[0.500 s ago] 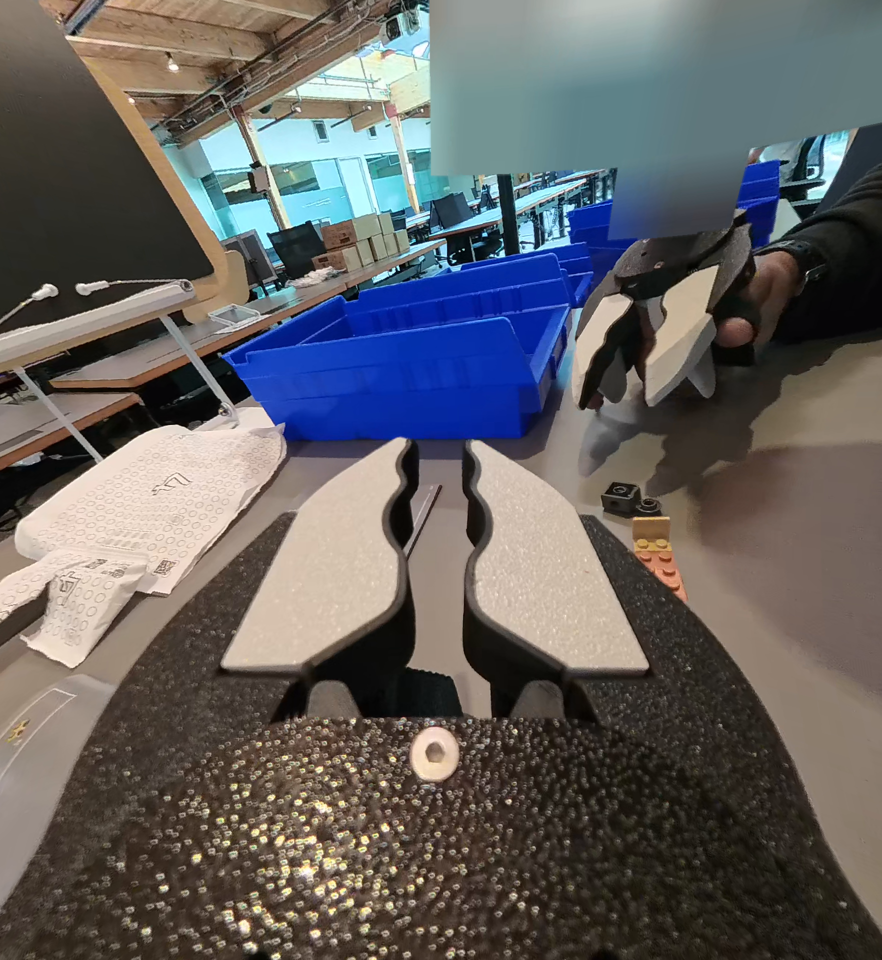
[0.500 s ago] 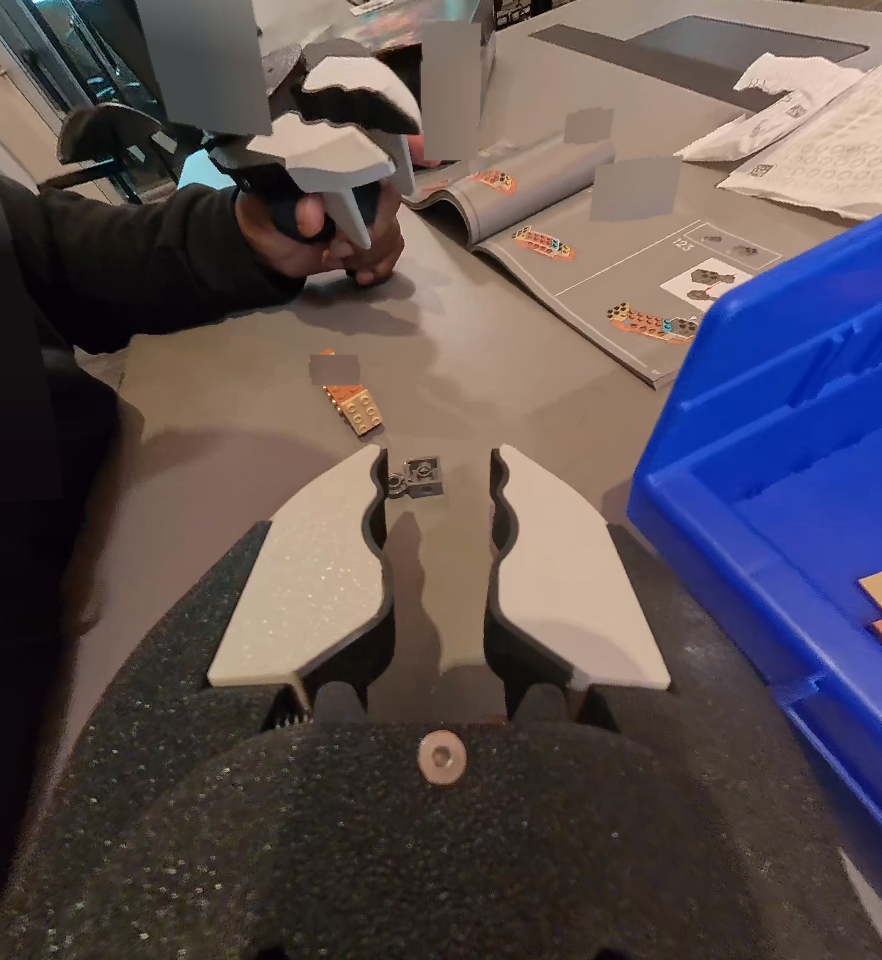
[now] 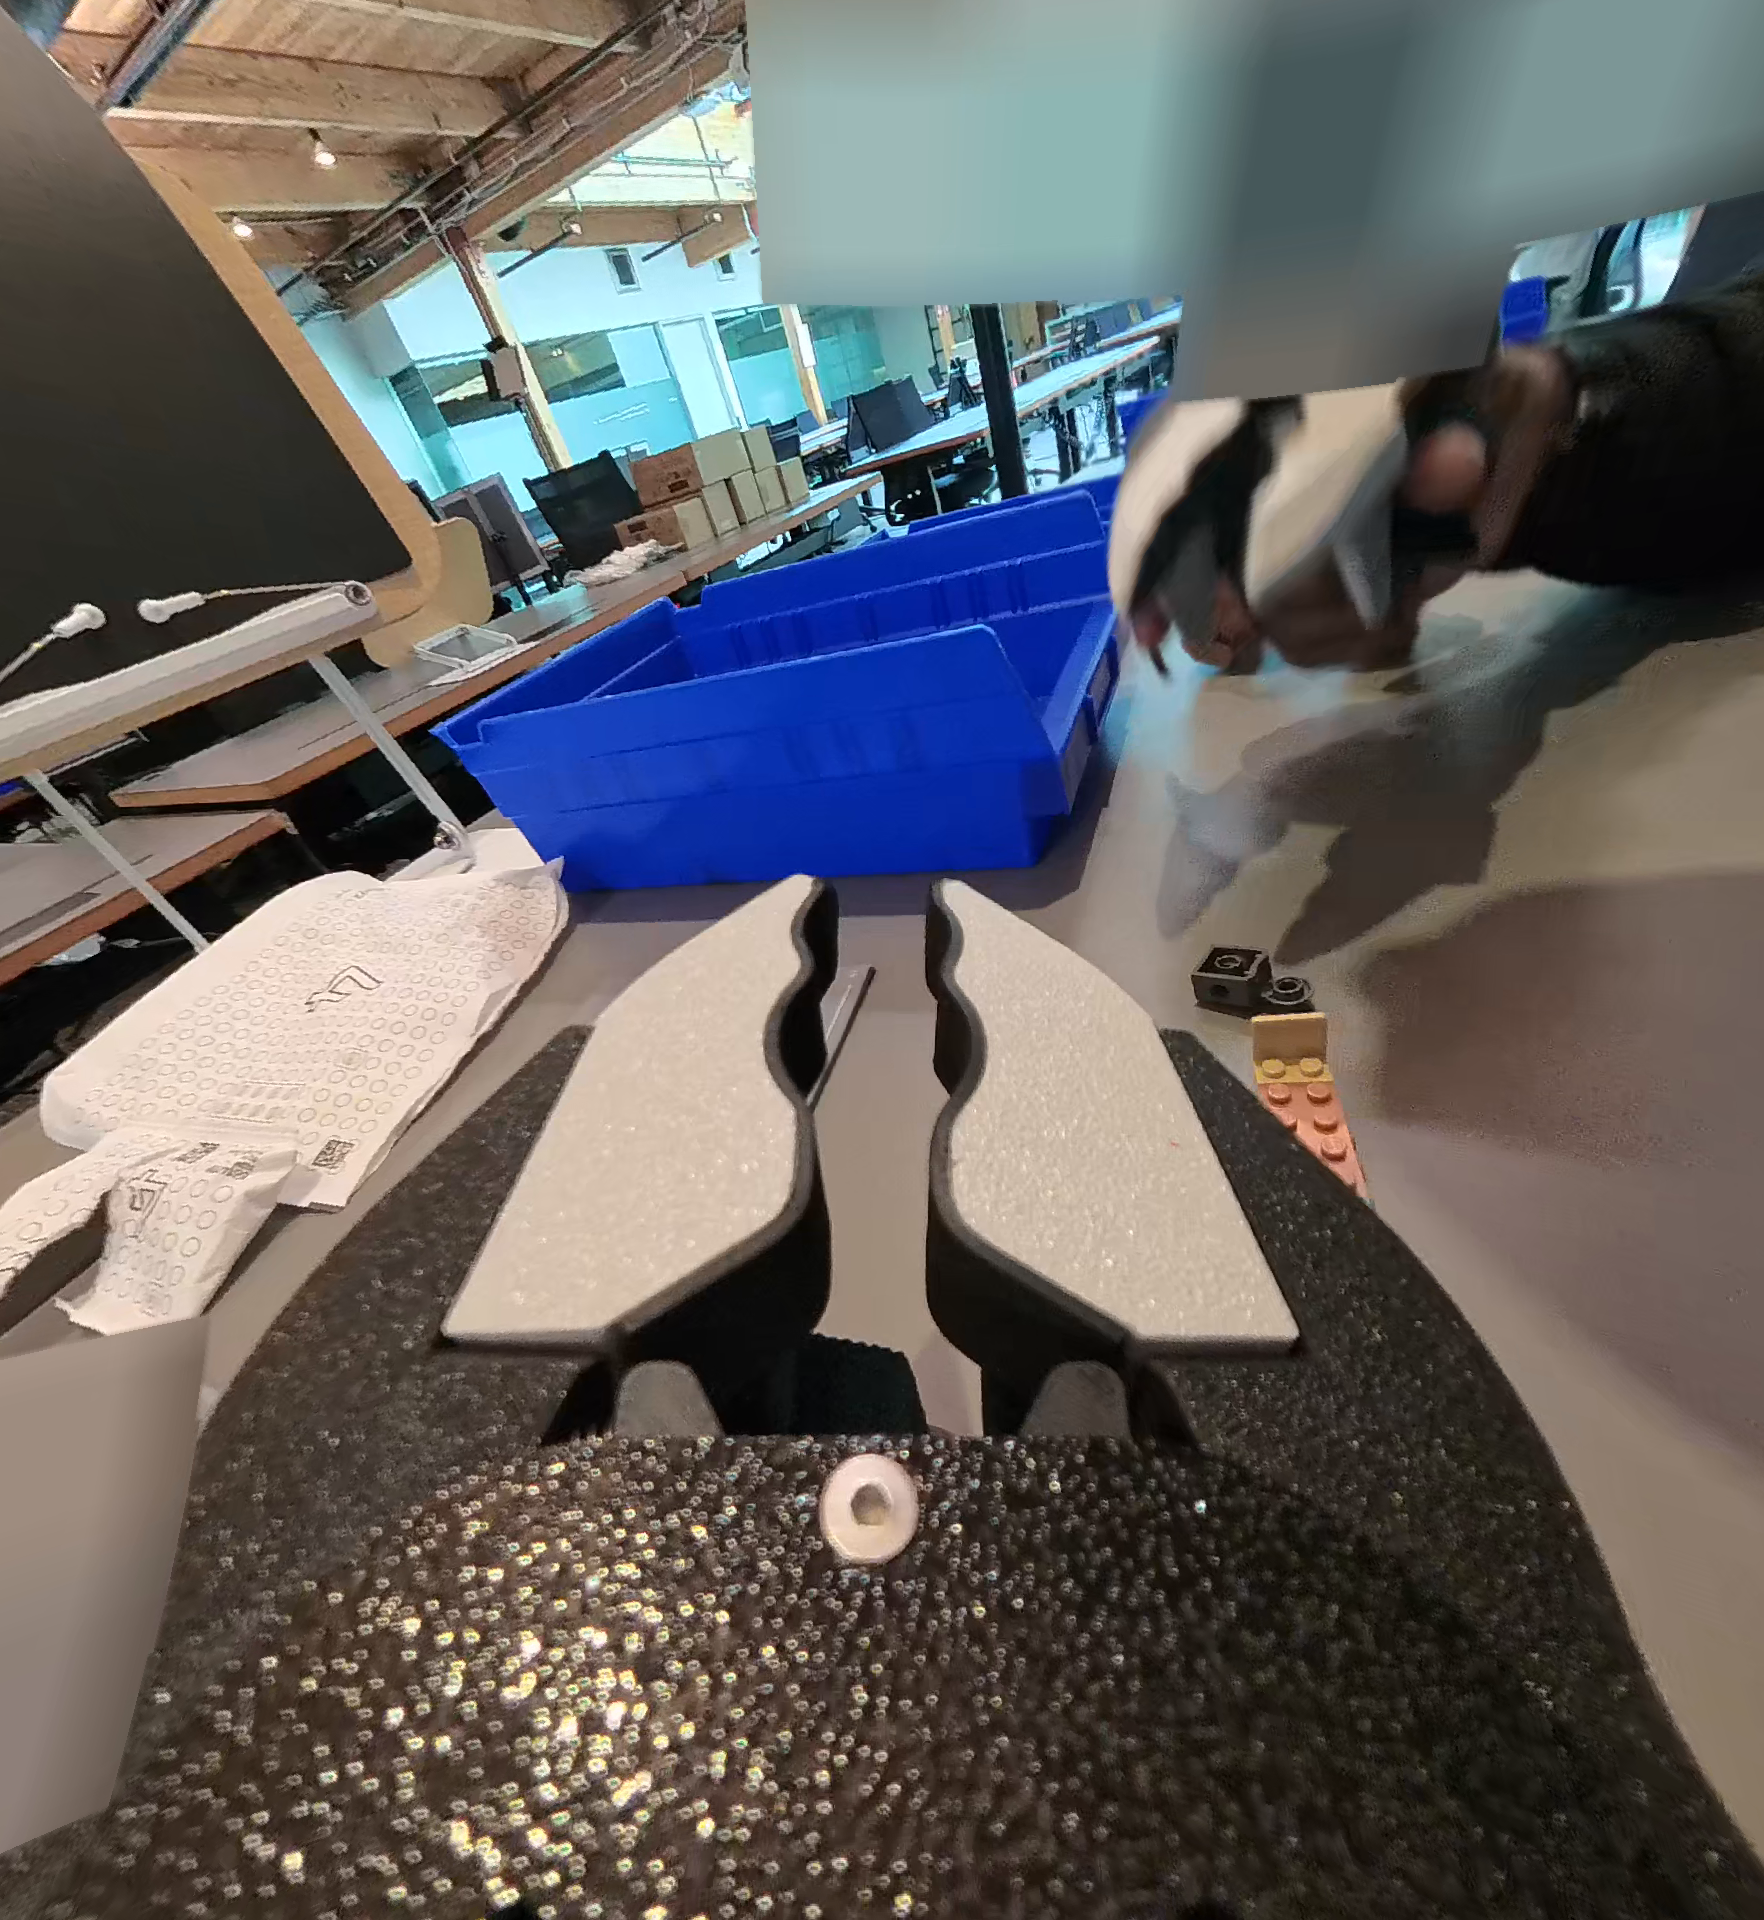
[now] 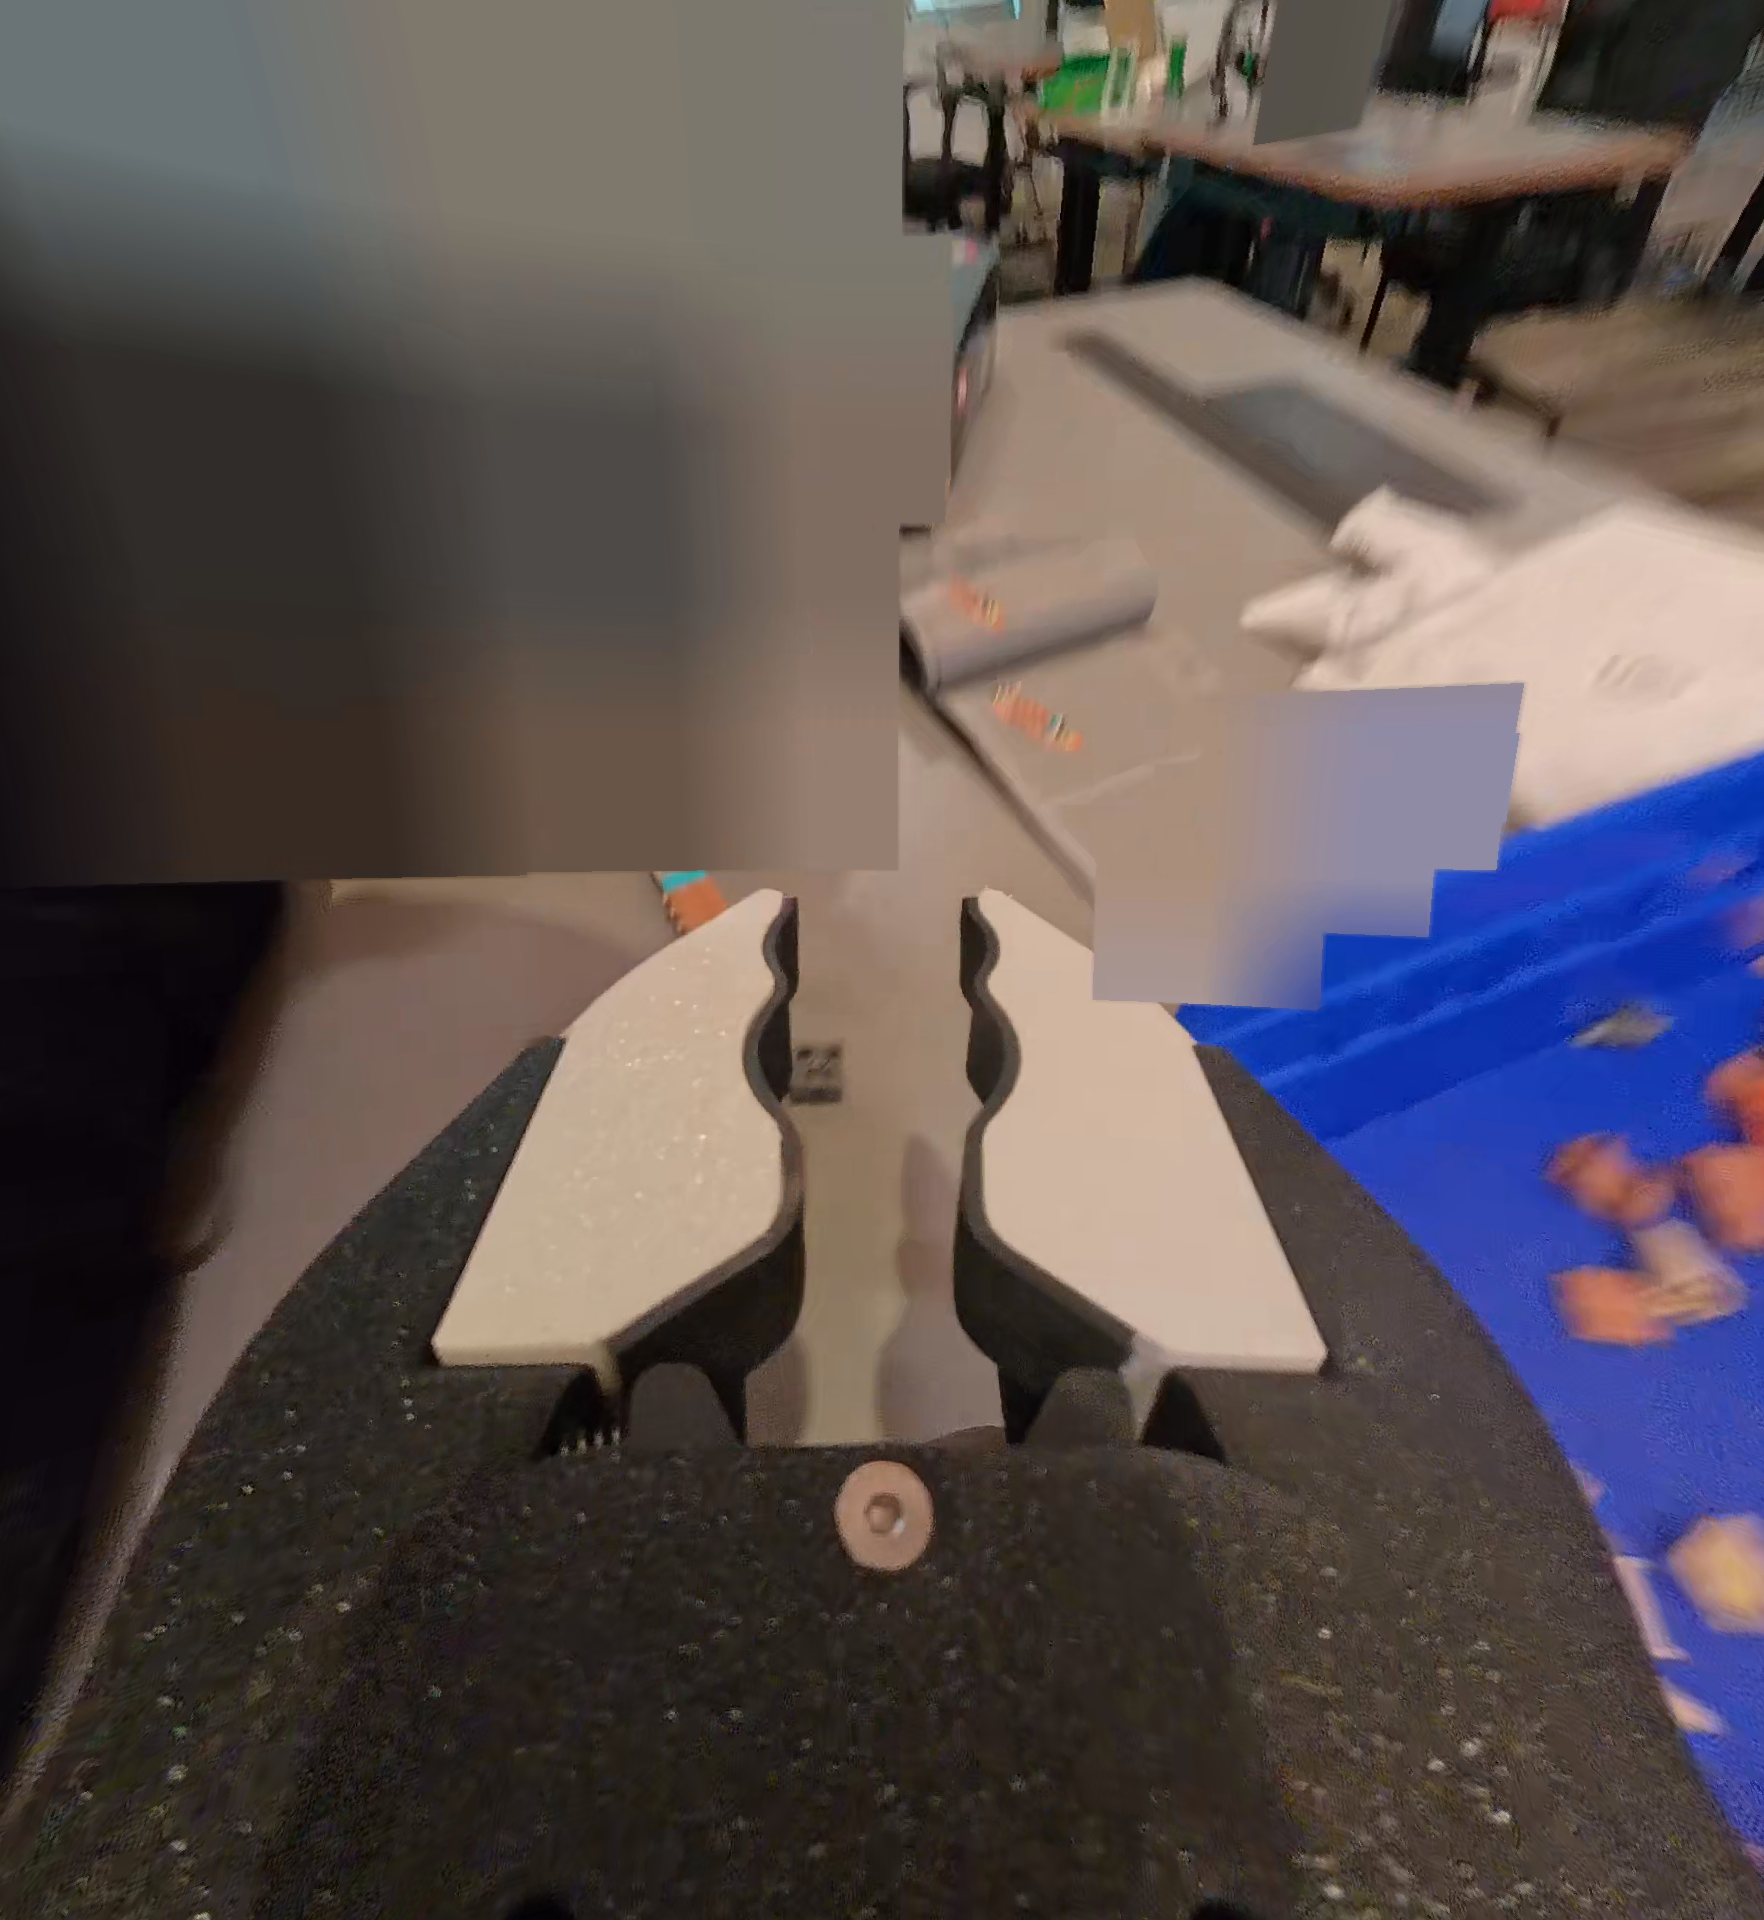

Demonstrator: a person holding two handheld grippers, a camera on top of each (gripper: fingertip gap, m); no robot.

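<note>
Left jaws: your left gripper (image 3: 878,914) has its jaws narrowly parted. A slim dark strip (image 3: 843,1023) shows beside one pad, with bare desk (image 3: 1584,1351) visible between it and the other pad, so nothing is pinched.
Right jaws: your right gripper (image 4: 878,914) is open and grips nothing. It is held above the desk.
Nearest piece: a small dark grey brick (image 4: 818,1070) sits on the desk, seen through the gap in your right jaws, nearer one finger.
Neighbours: in the left wrist view a round dark piece (image 3: 1288,992) touches that brick. A flat tan and orange plate (image 3: 1304,1091) lies just beside them.
Handling: the brick looks hard, light and smooth, so it would likely skate if nudged. Its flat opposite sides look like the best hold.
Container: your blue bin (image 4: 1480,1039) stands on the desk by your right gripper. It holds scattered orange and tan pieces (image 4: 1688,1195), too blurred to sort.
Further off: an open booklet (image 4: 1044,665) and white paper bags (image 3: 286,1039) lie on the desk.
</note>
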